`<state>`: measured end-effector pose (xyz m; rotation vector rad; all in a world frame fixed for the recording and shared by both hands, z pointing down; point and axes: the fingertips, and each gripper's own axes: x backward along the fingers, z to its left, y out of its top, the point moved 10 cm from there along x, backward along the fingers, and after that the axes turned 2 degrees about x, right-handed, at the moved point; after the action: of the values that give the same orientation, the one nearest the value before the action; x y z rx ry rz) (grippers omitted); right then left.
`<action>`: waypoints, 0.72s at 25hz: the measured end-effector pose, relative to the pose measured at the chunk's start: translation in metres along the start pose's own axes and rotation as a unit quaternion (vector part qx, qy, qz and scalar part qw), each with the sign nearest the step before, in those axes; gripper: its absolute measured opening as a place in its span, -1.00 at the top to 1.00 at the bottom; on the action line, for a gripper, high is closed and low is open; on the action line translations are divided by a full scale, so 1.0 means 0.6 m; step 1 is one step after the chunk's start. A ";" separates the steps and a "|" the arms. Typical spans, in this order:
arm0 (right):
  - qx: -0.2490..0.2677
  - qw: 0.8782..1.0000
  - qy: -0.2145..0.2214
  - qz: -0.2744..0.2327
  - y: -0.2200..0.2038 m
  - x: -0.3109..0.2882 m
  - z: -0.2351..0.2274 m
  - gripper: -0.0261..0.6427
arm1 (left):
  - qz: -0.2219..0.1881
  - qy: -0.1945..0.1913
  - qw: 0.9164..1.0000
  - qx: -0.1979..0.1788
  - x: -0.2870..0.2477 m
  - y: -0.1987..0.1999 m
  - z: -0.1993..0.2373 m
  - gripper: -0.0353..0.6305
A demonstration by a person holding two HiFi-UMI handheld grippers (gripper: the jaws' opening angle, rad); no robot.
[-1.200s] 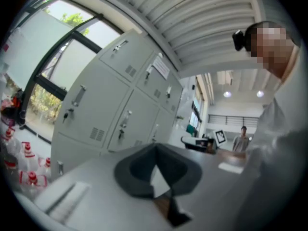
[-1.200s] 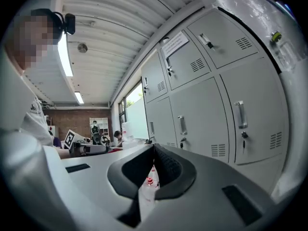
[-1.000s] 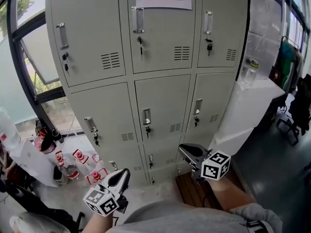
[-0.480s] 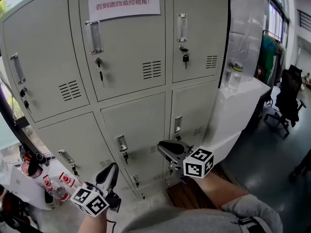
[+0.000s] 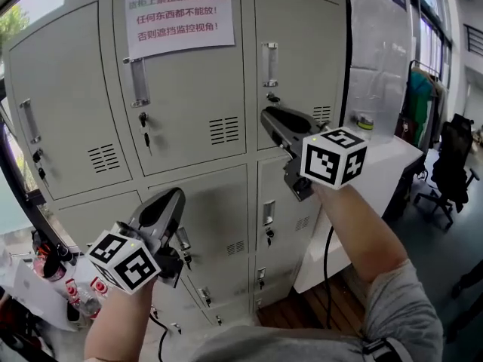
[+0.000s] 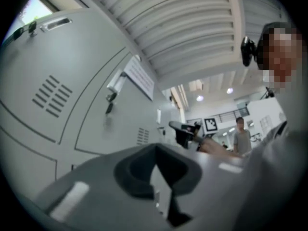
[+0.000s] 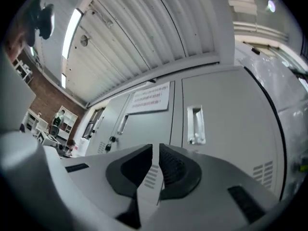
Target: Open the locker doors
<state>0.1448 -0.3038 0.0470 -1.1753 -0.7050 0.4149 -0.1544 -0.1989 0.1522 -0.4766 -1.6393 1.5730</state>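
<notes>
- Grey sheet-steel locker cabinet [image 5: 189, 127]: every door in view is shut and none has been opened yet.
- Grey two-jaw right gripper [image 5: 270, 117]: over the last second it has risen from the bottom row to the upper right locker door [image 5: 302, 44]. Its tips are near and just below that door's recessed metal pull handle [image 5: 269, 65]. Its jaws are together and empty.
- Grey two-jaw left gripper [image 5: 172, 199]: it has also lifted, to the middle row. Its jaws are together and hold nothing.
- Reading: this looks like the approach to the first door; the right jaws must part to take the handle.
</notes>
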 end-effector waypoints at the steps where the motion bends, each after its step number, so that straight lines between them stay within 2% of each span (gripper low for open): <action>1: 0.010 1.000 -0.010 -0.004 0.027 -0.012 -0.013 0.89 | -0.005 -0.002 1.000 -0.004 -0.011 0.019 0.000 0.88; 5: 0.035 0.998 -0.049 0.013 0.097 -0.064 -0.069 0.63 | -0.015 -0.006 1.000 -0.001 -0.044 0.076 0.007 0.88; 9: 0.052 0.994 -0.079 0.061 0.110 -0.115 -0.112 0.45 | -0.016 -0.009 1.000 0.004 -0.058 0.099 0.014 0.88; 16: 0.018 0.996 -0.050 0.072 0.110 -0.149 -0.121 0.38 | -0.005 -0.012 1.000 -0.001 -0.053 0.089 0.016 0.88; 18: 0.000 0.997 -0.028 0.072 0.108 -0.146 -0.123 0.40 | -0.003 -0.013 1.000 0.000 -0.052 0.088 0.017 0.88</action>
<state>0.1372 -0.3879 -0.0538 -1.2229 -0.6700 0.5712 -0.1562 -0.2204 0.0940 -0.4515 -1.6592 1.5812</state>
